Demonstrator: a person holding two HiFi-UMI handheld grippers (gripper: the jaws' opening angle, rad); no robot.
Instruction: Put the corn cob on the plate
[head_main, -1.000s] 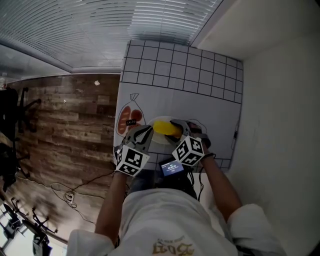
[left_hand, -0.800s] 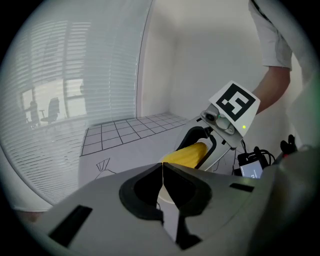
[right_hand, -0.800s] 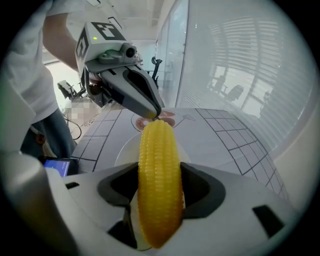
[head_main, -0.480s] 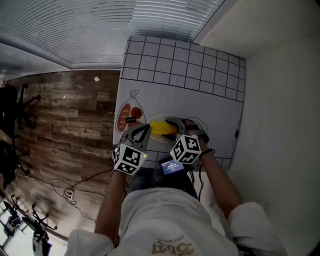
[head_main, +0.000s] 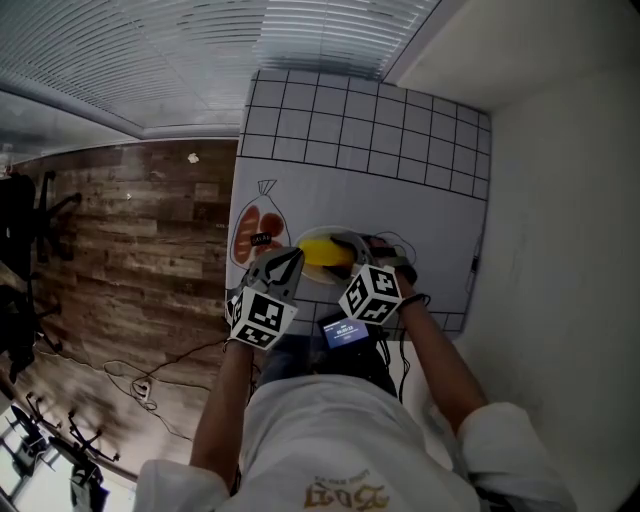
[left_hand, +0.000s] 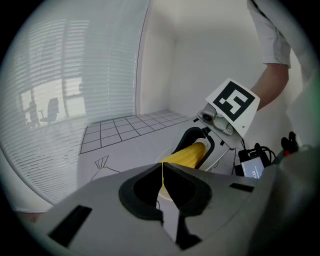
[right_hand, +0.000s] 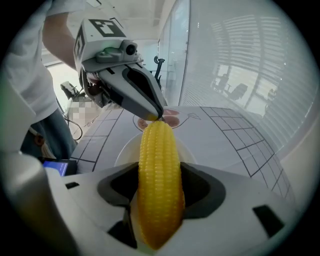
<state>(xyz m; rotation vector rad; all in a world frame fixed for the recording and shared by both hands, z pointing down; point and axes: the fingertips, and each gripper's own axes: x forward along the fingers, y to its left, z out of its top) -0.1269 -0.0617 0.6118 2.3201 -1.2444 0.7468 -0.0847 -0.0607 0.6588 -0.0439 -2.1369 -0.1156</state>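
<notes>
Here, one corn cob (right_hand: 157, 150) in right tool (right_hand: 159, 175), one plate (right_hand: 124, 150)

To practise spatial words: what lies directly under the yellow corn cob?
A round white plate sits below the yellow corn cob, gripped by the right gripper; the plate's middle is hidden.

The corn cob (right_hand: 159, 185) is bright yellow, in tight rows of kernels. The plate (right_hand: 124, 150) is plain white. Round the plate, the mat (head_main: 360, 130) is white with black grid lines, with a red-orange drawing (head_main: 248, 232) beside the plate. The left gripper (left_hand: 162, 167) and right gripper (head_main: 352, 252) are grey with black-and-white square markers.
</notes>
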